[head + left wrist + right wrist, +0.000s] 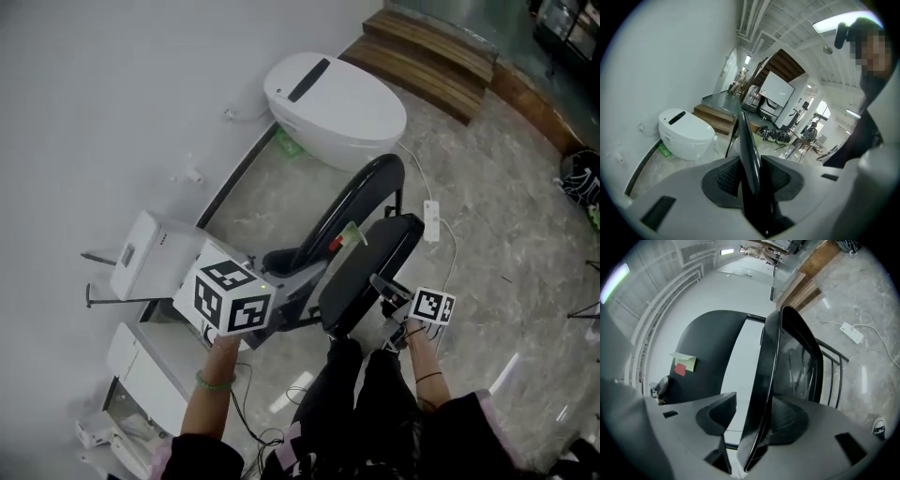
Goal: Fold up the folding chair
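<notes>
Roughly midway: folding chair stands on the floor near the toilet, seat tipped up, not yet flat against backrest; left gripper fingers clamp the backrest edge, right gripper fingers loosely straddle the seat edge.

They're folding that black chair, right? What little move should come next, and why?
Probably close the right gripper onto the edge of the seat. The seat stands between its jaws, but a gap shows on one side, while the left gripper clamps the backrest. A firm hold would let the seat swing toward the backrest.
</notes>
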### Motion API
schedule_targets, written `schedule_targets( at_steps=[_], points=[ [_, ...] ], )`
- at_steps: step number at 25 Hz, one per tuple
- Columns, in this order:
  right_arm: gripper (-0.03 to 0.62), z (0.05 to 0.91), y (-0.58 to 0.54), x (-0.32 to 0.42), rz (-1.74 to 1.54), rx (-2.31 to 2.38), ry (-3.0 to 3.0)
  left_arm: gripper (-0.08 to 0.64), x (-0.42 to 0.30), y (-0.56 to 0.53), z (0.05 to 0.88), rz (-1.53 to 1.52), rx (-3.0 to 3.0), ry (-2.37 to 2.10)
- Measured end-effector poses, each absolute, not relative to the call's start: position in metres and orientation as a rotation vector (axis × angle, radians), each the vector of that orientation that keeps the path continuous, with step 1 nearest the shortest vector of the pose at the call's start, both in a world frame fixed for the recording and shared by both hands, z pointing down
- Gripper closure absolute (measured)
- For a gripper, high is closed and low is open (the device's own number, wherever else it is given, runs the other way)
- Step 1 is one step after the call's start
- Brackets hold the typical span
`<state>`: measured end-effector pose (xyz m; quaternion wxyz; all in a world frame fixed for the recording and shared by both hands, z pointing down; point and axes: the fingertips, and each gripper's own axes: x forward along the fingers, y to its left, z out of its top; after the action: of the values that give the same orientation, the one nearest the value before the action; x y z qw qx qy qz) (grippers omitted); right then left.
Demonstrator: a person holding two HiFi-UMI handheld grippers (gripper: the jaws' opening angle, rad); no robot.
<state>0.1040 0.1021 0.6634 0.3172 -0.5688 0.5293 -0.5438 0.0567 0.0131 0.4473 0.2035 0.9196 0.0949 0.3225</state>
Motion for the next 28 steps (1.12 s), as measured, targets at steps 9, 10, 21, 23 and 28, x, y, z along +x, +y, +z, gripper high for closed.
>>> schedule_targets(
  at_steps=[9, 10, 21, 23, 28],
  points=[
    [0.453, 0.665, 0.071, 0.103, -1.476, -1.53, 1.34, 0.451, 0.051, 0.009, 0.453, 1.035, 2.604, 0.246],
    [0.466, 0.667, 0.07, 0.102, -1.487, -1.524, 1.352, 0.453, 0.051, 0.008, 0.455, 1.058, 2.611, 0.237],
    [0.504, 0.664, 0.003, 0.09, -1.763, -1.355, 1.519, 0.474, 0.033, -0.063, 0.466, 1.023, 2.515, 0.01],
    [0.508, 0.661, -0.012, 0.093, -1.803, -1.325, 1.539, 0.474, 0.032, -0.074, 0.463, 1.013, 2.471, -0.065],
    [0.515, 0.641, -0.05, 0.1, -1.838, -1.22, 1.592, 0.472, 0.037, -0.107, 0.443, 0.988, 2.39, -0.213]
  ],
)
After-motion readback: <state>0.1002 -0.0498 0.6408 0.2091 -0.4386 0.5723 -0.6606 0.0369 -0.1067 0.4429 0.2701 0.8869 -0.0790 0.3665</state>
